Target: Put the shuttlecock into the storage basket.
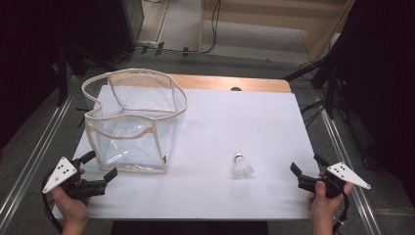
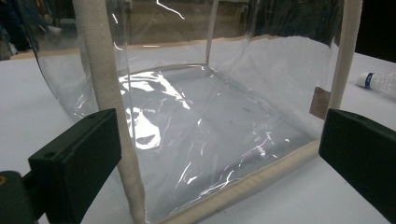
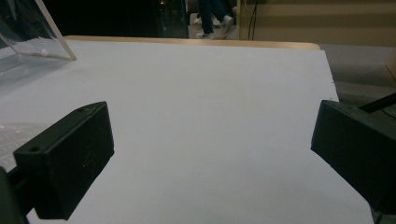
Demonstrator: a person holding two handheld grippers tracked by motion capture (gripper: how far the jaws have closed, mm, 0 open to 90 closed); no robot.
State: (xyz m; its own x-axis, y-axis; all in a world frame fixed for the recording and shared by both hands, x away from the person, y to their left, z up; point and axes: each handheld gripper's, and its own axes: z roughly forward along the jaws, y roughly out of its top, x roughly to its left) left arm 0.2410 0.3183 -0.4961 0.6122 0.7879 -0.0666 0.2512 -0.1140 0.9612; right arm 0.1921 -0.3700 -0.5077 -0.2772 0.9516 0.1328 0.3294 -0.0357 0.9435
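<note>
A clear plastic bag (image 1: 134,122) with cream fabric trim along its rim, corners and base is seen standing upright and open-topped on the left half of the white surface (image 1: 225,132). Its walls are transparent and glossy, and a small tan tag is sewn at its near right corner. A white shuttlecock (image 1: 242,167) with a dark band on its cork lies on the surface to the right of the bag, well apart from it.

The left gripper (image 1: 100,170) is held low at the near left corner of the surface, pointed at the bag's near wall; its fingers (image 2: 77,161) are spread wide and nothing is clamped, with the bag's near left corner seam seen just past the left finger. The right gripper (image 1: 306,167) is held low at the near right edge, pointed inward across the surface, its fingers (image 3: 70,158) likewise wide apart with bare surface between them.

A broad stretch of open surface is left between the shuttlecock and the right gripper, and behind the shuttlecock toward the far wooden edge.
</note>
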